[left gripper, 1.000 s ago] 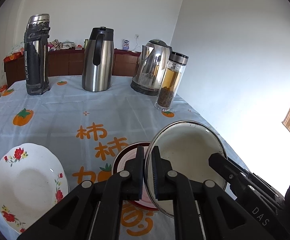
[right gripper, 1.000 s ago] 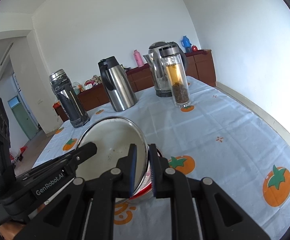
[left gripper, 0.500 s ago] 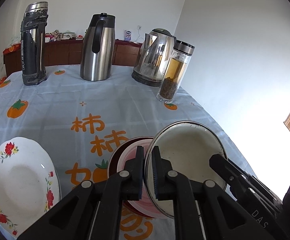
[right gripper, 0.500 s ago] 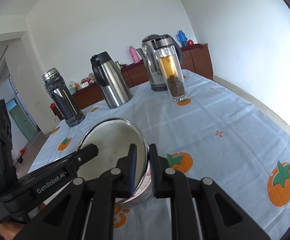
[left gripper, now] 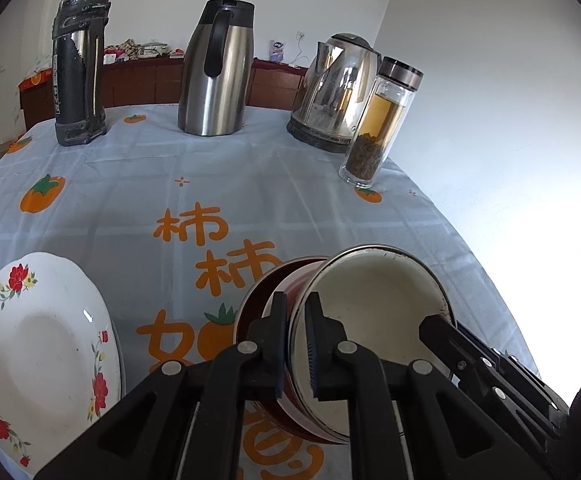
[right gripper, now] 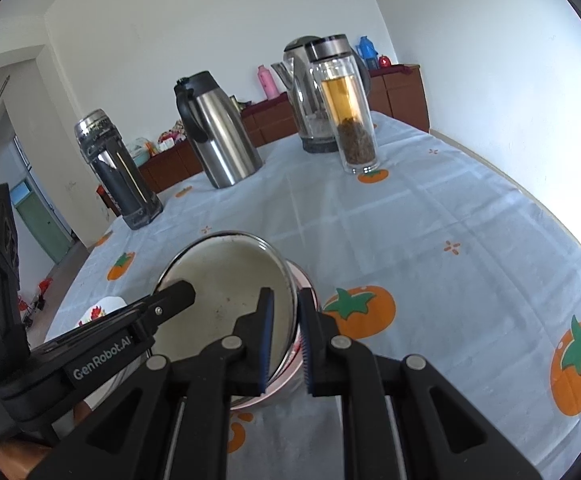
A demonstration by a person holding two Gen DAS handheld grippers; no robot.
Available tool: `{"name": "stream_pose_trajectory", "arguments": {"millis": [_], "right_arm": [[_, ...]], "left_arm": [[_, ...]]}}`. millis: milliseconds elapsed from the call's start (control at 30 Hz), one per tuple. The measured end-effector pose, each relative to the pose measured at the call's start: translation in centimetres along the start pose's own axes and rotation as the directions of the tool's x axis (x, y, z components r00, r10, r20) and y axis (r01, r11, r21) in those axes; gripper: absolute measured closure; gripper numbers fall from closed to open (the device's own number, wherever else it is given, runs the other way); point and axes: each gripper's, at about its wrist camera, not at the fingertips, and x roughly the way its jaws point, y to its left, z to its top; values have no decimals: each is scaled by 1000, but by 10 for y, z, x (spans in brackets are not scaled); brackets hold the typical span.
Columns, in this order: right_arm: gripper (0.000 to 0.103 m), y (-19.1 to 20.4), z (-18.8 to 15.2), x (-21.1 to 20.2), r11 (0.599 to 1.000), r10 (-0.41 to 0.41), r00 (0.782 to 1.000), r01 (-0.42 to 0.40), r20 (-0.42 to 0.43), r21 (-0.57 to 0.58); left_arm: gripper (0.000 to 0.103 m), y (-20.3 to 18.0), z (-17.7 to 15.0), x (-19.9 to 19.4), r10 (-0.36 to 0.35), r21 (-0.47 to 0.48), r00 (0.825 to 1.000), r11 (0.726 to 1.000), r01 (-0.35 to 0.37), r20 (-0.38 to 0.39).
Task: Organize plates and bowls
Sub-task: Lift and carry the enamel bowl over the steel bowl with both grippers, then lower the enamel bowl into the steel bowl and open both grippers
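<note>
While my left gripper [left gripper: 295, 344] and right gripper [right gripper: 284, 336] each clamp the cream enamel bowl's [left gripper: 374, 320] rim, it tilts over the red bowl [left gripper: 266, 300]; flowered plate [left gripper: 38, 356] at 9 o'clock.

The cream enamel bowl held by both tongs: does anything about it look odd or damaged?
Yes. The cream enamel bowl is tilted, not level, above the red bowl. Its rim looks chipped and dark in spots, and its inside shows small dark specks. Nothing looks spilled on the tablecloth.
</note>
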Motion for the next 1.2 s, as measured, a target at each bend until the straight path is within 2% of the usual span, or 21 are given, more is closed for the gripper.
{"name": "stream_pose_trajectory", "arguments": {"millis": [267,433,567,700,767,867,1200], "right_arm": [[89,5,-1,8,1000,-12,1000,12,-5,-28],[87,4,-3,8,1000,-9,1000,9,23,-23],[74,8,-4,9,998,-30,998,33,54,-59],[71,9,-4,2,997,-20,994,27,108,-68],[62,10,-4,-1,997,-27,990,37,135,-70],[57,8,-5,-2,997,-33,988,42,151,-61],[56,3,-5,1,997,-57,987,65,152,-48]], "left_arm": [[92,2,0,4,34,-5,999,999,-34,-9],[92,1,0,6,43,4,999,999,-43,-7],[92,0,0,6,49,12,999,999,-49,-4],[92,-2,2,-1,79,27,996,996,-80,30],[92,-4,3,-3,88,42,995,995,-91,53],[92,-6,3,-8,91,48,993,994,-95,73],[92,-4,0,-4,106,42,992,993,-109,66]]}}
